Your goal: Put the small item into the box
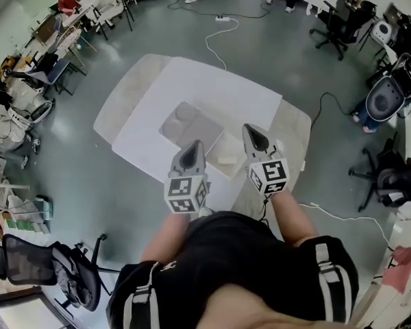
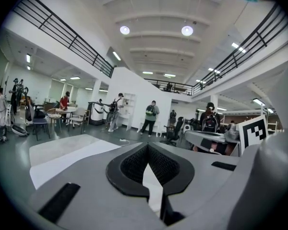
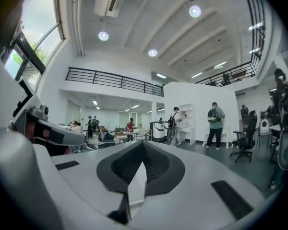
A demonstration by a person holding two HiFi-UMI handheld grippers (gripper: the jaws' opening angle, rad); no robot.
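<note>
With fingers pressed together and empty, left gripper (image 1: 194, 146) and right gripper (image 1: 251, 130) hang over the tabletop (image 1: 212, 81), so the next move is probably opening over the pale small item (image 1: 227, 155) beside the grey box (image 1: 195, 130) at mid-frame.

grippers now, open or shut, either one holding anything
left gripper: shut, holding nothing
right gripper: shut, holding nothing
</note>
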